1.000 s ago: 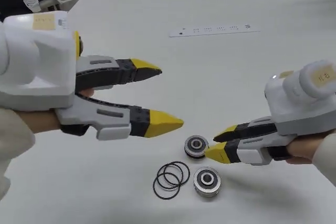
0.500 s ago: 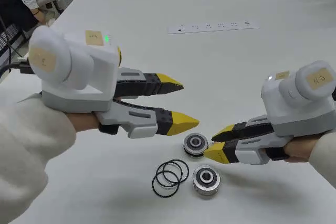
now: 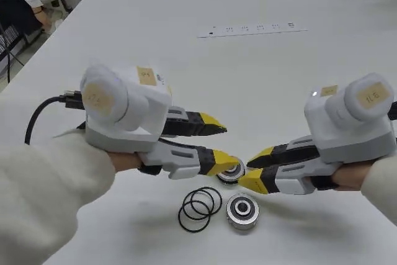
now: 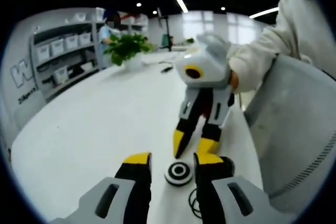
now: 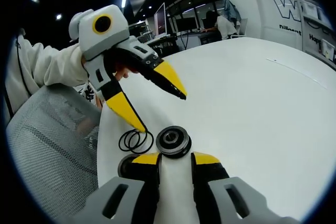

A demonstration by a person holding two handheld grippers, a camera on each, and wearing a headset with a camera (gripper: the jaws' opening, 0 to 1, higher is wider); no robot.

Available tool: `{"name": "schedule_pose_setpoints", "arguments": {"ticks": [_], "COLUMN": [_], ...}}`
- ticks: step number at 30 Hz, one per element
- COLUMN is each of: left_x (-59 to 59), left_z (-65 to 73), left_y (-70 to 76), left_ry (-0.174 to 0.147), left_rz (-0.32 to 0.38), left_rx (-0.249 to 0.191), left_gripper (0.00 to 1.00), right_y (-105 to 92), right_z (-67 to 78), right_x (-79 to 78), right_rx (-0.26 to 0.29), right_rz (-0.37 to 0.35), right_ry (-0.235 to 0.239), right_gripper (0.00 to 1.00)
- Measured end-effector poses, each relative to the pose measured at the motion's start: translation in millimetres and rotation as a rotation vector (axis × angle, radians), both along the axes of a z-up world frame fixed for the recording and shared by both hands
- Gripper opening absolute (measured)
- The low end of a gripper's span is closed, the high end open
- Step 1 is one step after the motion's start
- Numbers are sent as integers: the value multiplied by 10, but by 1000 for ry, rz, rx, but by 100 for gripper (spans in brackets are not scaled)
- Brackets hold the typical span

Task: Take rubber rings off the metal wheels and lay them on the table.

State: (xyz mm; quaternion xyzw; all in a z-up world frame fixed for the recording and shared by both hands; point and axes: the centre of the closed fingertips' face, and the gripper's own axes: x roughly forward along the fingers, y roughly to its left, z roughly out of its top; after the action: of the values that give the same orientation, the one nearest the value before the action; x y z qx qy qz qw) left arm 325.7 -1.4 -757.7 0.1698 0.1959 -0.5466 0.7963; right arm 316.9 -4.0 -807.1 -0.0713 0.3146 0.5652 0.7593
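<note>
Rubber rings (image 3: 200, 208) lie loose on the white worktop (image 3: 186, 66), a few black loops overlapping one another, just left of the nearer metal wheel (image 3: 242, 210).

At the far left, a black cable (image 3: 38, 113) trails from the back of the left gripper (image 3: 222, 144), which is held pointing right by a person in a pale sleeve (image 3: 56, 184). Its jaws are spread and pinch nothing. The lower yellow tip is at the farther metal wheel (image 3: 231, 174); whether it touches cannot be told. In the left gripper view that wheel lies flat on the worktop between the two jaw tips, closer to the right-hand one. The farther metal wheel sits just behind the rings and the nearer metal wheel, apart from both.

On the right, the right gripper (image 3: 253, 167) points left at the same wheel, its jaws also parted and gripping nothing. In the right gripper view the wheel lies just ahead of the gap between the tips. The tips of the two grippers are near each other at this wheel.

Far back on the worktop lies a white power strip (image 3: 251, 29).
</note>
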Motion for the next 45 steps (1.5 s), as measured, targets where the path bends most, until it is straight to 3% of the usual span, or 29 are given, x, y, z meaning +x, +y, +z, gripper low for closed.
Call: {"name": "schedule_pose_setpoints", "arguments": {"ticks": [6,17,21,27,45], "left_x": [-20,-28,-53,-65,-85], "left_z": [-180,-315,-321,-317,-322], "left_y": [3,21,11,26,35], "left_ry": [16,34,54,37,49], "left_rz": [-3,0,-5,-4,10], "left_rx": [55,73,54,45,24], "left_gripper": [27,16,13,13,13], "right_y": [10,31,37,39,45], "right_z": [-16,-11,-12,-18,-20], "right_x": [-12,-29,-37,-32,-34], "right_rx": [-5,-3,-10,-8,-32], "right_rz": [9,11,22,24,69], "right_ry": [-3,-8,-25,-27,-102], "right_gripper": [19,18,15,14,12]}}
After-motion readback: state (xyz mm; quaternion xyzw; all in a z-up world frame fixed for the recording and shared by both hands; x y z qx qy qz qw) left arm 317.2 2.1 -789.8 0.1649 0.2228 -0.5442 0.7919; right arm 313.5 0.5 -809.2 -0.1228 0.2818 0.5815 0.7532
